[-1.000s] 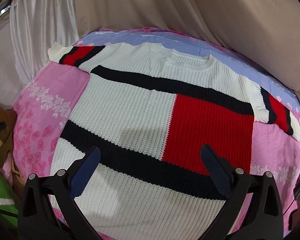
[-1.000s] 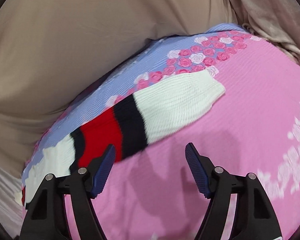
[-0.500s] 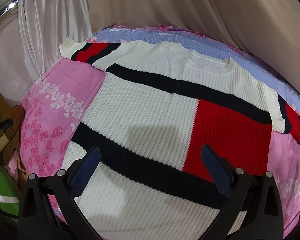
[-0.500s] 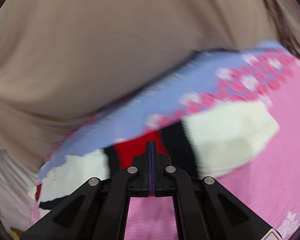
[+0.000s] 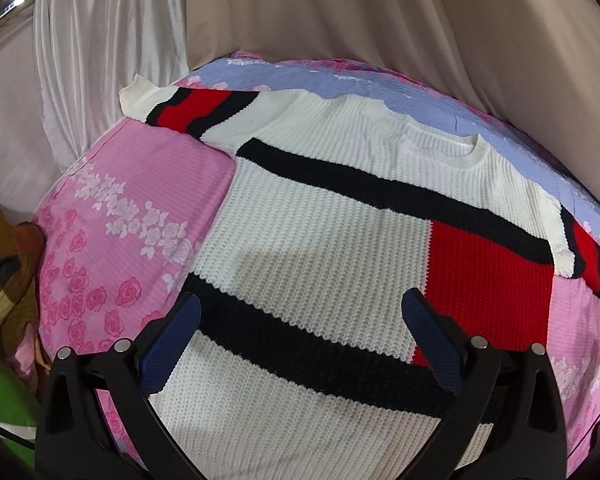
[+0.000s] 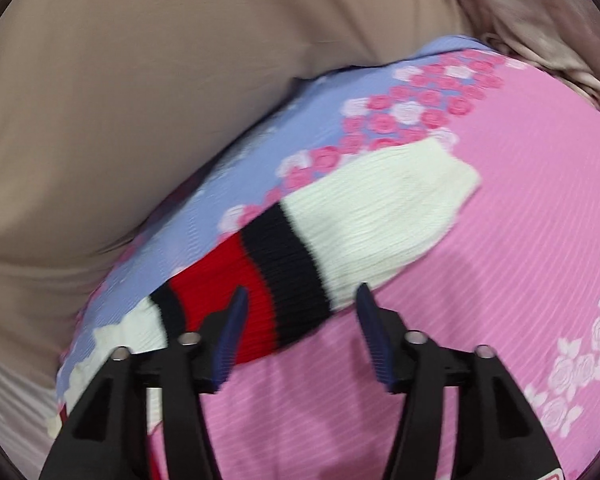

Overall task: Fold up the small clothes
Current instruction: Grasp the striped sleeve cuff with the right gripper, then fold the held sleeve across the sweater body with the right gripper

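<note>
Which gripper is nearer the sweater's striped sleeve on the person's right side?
Right. The right gripper hangs just over that sleeve, jaws opening, nothing between them. The left gripper hovers over the sweater's lower body, with that sleeve off at the picture's right edge.

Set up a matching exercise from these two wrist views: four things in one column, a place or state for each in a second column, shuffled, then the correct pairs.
Column 1
1. sweater
2. right sleeve
3. left gripper
4. brown garment

Column 2
A. open, above the sweater's lower body
B. spread flat, front up, on the floral bedspread
C. bunched off the bed's left edge
D. stretched out sideways, cuff over the pink cloth, in front of the right gripper

Pairs: 1-B, 2-D, 3-A, 4-C
</note>
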A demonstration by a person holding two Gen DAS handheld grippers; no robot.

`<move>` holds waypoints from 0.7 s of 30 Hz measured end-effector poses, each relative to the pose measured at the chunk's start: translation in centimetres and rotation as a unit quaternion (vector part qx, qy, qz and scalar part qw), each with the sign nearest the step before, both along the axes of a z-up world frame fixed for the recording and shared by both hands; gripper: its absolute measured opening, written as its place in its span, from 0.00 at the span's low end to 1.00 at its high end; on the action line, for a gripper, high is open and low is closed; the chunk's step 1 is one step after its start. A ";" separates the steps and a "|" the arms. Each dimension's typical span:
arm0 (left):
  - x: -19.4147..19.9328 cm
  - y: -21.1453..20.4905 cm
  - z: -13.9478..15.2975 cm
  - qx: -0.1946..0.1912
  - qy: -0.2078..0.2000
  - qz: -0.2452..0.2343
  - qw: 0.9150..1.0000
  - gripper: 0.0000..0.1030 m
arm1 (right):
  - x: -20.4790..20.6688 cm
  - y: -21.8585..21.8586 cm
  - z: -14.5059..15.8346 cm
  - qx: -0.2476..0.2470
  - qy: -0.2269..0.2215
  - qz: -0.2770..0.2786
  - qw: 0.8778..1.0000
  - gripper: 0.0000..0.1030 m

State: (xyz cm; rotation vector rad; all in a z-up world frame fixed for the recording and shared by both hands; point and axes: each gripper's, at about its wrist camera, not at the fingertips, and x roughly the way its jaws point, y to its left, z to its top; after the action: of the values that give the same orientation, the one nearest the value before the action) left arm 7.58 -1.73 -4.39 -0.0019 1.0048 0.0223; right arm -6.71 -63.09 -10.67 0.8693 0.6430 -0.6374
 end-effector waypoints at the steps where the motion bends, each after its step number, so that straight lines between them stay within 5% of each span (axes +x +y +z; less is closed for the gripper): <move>1: -0.1 -0.1 -0.1 0.003 0.002 0.004 1.000 0.95 | 0.4 -0.8 -0.5 0.001 0.006 -0.001 1.000 0.67; 5: -0.6 -0.6 -0.3 0.010 0.008 0.013 1.000 0.95 | 1.4 -2.8 -3.2 0.015 0.028 -0.006 0.999 0.60; 7: -0.8 -0.9 -0.2 0.009 0.009 0.014 1.000 0.95 | 1.9 -3.0 -3.2 0.013 0.030 0.007 0.999 0.09; 10: -0.8 -1.0 0.1 0.005 0.008 0.015 1.000 0.95 | 2.5 -2.0 -0.4 -0.001 -0.008 0.025 1.000 0.05; 14: -0.5 -0.7 0.2 -0.003 0.005 0.012 1.000 0.95 | 5.8 3.5 7.3 -0.041 -0.091 0.112 0.989 0.05; 18: 0.2 0.5 0.7 -0.021 -0.002 0.014 1.000 0.95 | 11.9 14.1 13.9 -0.073 -0.146 0.248 0.955 0.05; 21: 0.6 2.3 1.4 -0.032 -0.010 0.017 0.999 0.95 | 16.9 23.5 15.5 -0.069 -0.160 0.344 0.923 0.05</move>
State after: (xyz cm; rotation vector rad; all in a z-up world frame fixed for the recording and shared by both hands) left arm 8.19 0.56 -3.02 -0.0774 0.9846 0.0207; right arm 10.23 -39.62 4.79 0.5409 0.5479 0.0968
